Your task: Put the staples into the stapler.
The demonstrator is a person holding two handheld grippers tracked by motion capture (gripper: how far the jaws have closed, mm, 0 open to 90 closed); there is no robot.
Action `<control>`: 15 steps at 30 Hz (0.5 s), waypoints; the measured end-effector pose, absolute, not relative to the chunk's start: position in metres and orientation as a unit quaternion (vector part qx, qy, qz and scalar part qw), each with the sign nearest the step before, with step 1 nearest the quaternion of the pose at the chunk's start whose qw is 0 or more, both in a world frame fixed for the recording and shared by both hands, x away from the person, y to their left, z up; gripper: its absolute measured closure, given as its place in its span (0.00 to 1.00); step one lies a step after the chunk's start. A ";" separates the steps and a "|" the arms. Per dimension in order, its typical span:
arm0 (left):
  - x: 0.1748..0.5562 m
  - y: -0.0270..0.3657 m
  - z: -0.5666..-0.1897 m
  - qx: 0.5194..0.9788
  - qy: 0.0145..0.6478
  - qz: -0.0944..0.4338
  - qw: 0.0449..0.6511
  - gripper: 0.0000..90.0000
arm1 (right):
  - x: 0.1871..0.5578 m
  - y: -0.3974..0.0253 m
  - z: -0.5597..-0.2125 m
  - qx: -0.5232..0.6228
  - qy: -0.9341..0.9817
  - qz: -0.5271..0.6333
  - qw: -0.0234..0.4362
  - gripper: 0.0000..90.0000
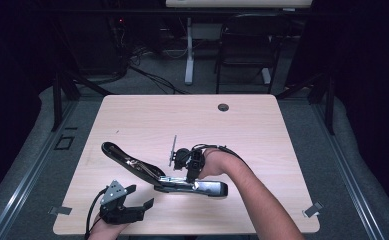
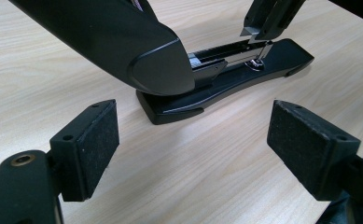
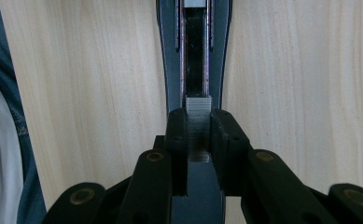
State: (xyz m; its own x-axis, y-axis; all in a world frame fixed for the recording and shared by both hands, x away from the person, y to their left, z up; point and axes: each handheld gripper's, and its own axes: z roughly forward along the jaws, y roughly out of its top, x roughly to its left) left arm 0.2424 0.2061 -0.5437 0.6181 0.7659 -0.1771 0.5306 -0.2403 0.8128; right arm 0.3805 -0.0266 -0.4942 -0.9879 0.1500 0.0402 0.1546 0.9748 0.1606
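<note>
Staple strip [image 3: 198, 122] pinched over open stapler [image 1: 182, 184]; table [image 1: 262, 135] around bare.

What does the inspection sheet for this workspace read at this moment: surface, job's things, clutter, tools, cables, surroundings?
Surface: light wood table, with a grommet hole near the far edge.
Job's things: black stapler swung open, top arm laid back; strip of staples over its magazine channel.
Clutter: nothing seen on the tabletop.
Tools: left tool open, hovering near the stapler's hinge end; right tool shut on the strip of staples.
Cables: black cable trails from the left tool.
Surroundings: dark chair and desk leg behind; floor clips beside the table.
</note>
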 end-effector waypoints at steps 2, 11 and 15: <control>0.242 0.206 -0.544 0.778 0.418 0.130 0.452 0.19 | 0.380 -0.027 -0.496 -0.080 -0.993 -0.084 0.016 0.86; 0.243 0.206 -0.544 0.778 0.417 0.131 0.450 0.19 | 0.381 -0.026 -0.497 -0.079 -0.993 -0.088 0.017 0.86; 0.243 0.207 -0.544 0.778 0.418 0.131 0.450 0.19 | 0.380 -0.026 -0.498 -0.078 -0.993 -0.087 0.018 0.86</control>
